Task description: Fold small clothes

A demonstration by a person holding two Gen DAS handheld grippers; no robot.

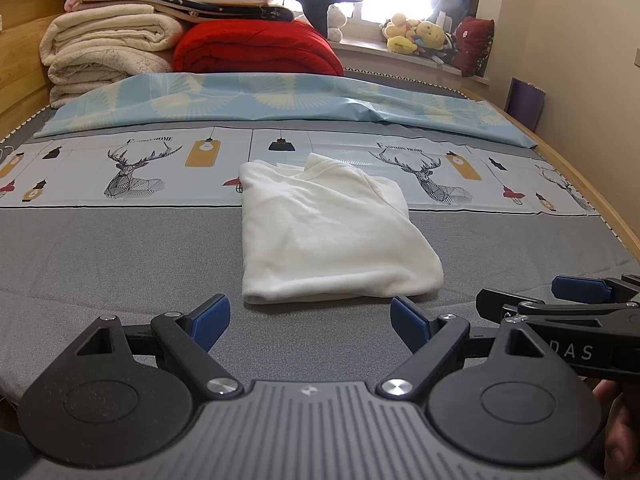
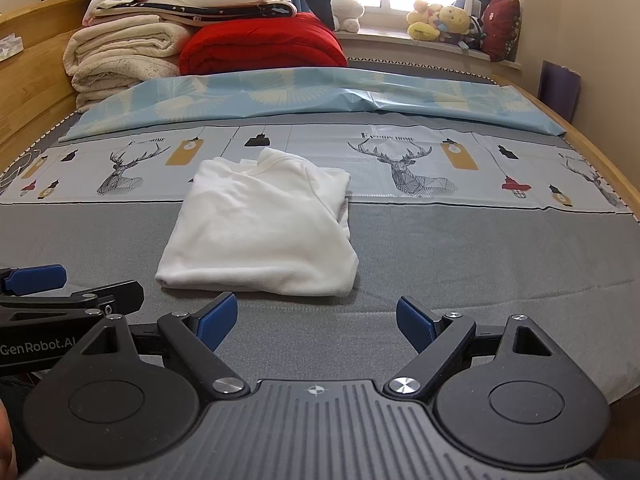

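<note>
My white top (image 1: 332, 236) lies folded mid-frame on the grey bed (image 1: 120, 256). I hold my left hand-held gripper (image 1: 310, 320) and right hand-held gripper (image 2: 316, 322) released, empty, clear of it.

The grey bed (image 1: 120, 248) carries a folded white garment (image 1: 328, 240) and printed sheets (image 1: 120, 176).

Both the left gripper (image 1: 310, 322) and the right gripper (image 2: 316, 322) have black linkage arms, silver pivot screws, blue ribbed finger pads (image 1: 212, 320), round black side housings and grey ribbed bodies. White lettering reads "GenRobot.AI".
</note>
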